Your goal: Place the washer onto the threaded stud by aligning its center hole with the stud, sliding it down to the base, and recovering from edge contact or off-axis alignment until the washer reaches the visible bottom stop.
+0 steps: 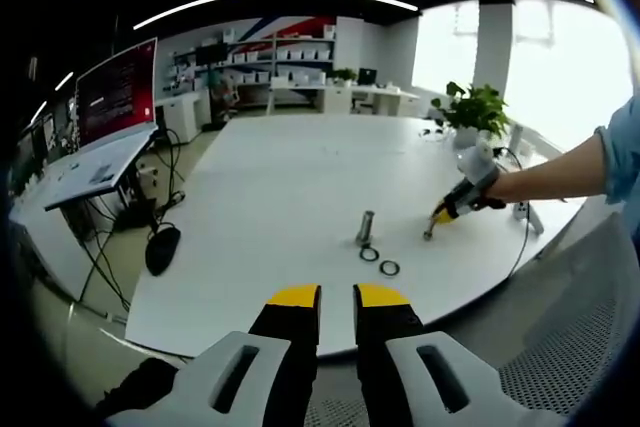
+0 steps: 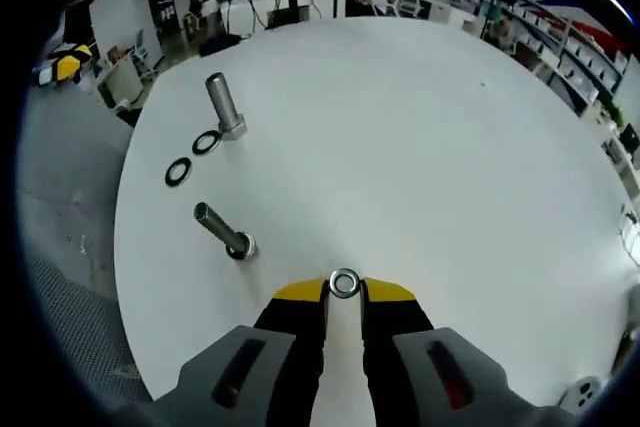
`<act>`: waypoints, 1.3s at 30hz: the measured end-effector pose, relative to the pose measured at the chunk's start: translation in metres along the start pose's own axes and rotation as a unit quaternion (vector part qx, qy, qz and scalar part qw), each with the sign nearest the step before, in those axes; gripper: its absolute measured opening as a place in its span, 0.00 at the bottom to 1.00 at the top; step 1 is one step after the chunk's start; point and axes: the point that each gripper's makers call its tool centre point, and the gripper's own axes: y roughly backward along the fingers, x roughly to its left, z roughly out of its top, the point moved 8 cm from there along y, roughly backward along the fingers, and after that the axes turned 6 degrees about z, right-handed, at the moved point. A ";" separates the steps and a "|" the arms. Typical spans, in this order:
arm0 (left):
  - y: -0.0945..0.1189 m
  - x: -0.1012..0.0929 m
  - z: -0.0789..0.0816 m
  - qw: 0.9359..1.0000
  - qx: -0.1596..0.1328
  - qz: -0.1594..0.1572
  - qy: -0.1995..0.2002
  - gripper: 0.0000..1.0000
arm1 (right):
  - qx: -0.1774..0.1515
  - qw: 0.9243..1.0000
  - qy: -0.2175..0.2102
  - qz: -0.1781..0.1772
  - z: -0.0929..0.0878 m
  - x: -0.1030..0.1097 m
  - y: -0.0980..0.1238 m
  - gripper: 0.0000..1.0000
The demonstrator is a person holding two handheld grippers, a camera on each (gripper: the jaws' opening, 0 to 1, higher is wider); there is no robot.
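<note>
With our right gripper (image 2: 343, 292) clenched on the washer (image 2: 344, 282), we should level its hole over the nearest stud (image 2: 222, 229).

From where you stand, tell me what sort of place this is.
Most likely an open-plan office or lab. A large white round table sits in the middle, a big red-lit display screen stands to one side over trailing cables, and white shelving with storage boxes lines the back wall behind desks.

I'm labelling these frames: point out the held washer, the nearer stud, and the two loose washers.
Held washer (image 2: 344, 283): right gripper view, its metal ring face.
Nearer stud (image 2: 222, 229): right gripper view, mid-shaft.
Loose washers (image 2: 207, 142): right gripper view, dark rim of one.
</note>
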 end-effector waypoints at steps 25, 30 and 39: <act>0.000 0.000 0.001 1.000 -0.004 0.000 0.003 0.10 | -0.071 0.997 -0.001 0.018 -0.035 0.045 0.015 0.14; 0.000 0.000 0.001 1.000 -0.004 0.001 0.004 0.10 | -0.074 0.997 0.007 0.028 -0.034 0.043 0.014 0.14; 0.000 0.001 0.001 1.000 -0.005 0.005 0.006 0.10 | -0.069 0.997 0.006 0.026 -0.032 0.044 0.011 0.14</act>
